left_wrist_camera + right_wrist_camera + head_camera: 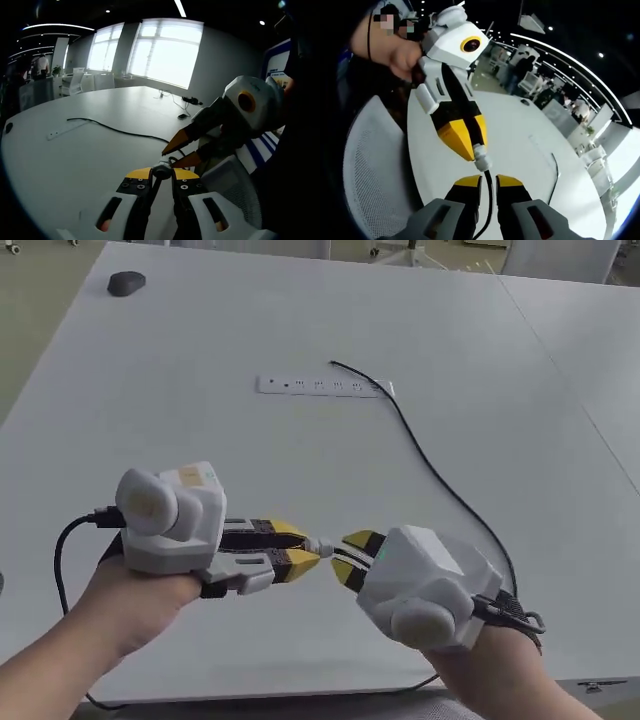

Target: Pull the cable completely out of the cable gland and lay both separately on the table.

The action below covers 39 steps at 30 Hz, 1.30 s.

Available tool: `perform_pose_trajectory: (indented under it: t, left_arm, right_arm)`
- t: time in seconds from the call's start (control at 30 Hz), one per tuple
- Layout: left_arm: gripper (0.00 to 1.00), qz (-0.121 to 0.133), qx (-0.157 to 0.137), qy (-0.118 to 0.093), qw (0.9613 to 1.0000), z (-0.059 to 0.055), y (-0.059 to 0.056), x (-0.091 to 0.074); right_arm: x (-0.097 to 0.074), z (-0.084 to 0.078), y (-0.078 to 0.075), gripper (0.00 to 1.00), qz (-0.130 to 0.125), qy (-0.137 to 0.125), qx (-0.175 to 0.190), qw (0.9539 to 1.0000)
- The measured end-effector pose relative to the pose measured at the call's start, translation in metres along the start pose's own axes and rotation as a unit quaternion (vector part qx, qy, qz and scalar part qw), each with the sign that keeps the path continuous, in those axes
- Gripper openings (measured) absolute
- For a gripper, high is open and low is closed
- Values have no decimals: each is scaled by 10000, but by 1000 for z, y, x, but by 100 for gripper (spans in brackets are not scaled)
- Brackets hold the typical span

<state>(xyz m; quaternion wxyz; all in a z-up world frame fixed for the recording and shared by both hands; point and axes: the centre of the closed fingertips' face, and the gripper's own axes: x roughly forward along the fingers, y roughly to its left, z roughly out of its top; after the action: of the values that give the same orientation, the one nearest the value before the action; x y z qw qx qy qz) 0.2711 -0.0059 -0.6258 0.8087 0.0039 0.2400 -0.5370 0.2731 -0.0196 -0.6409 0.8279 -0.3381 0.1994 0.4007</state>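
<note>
A small white cable gland (322,545) hangs above the table's near edge, and my left gripper (312,548) is shut on it. In the left gripper view the gland (161,169) sits pinched between my yellow jaw tips (161,175). My right gripper (345,558) faces the left one, almost touching. It is shut on the black cable (490,194) just behind the gland (482,158). The cable (440,480) runs from behind the right gripper across the white table (200,420) towards the far side.
A white power strip (320,386) lies at the table's middle, next to the cable's far end. A dark mouse (126,283) sits at the far left corner. A second table (590,350) adjoins on the right. A mesh chair (375,170) stands below the near edge.
</note>
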Motion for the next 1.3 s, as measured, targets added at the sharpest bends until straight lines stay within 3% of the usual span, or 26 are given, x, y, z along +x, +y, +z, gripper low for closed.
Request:
perform_pose_trajectory:
  t: [0.5, 1.3]
  left_arm:
    - [15, -43, 8, 27, 10000, -1, 1, 3]
    - [15, -8, 46, 23, 10000, -2, 1, 5]
  right_arm:
    - [3, -3, -2, 0, -17, 17, -74, 10000]
    - [7, -10, -5, 0, -48, 28, 749, 9972]
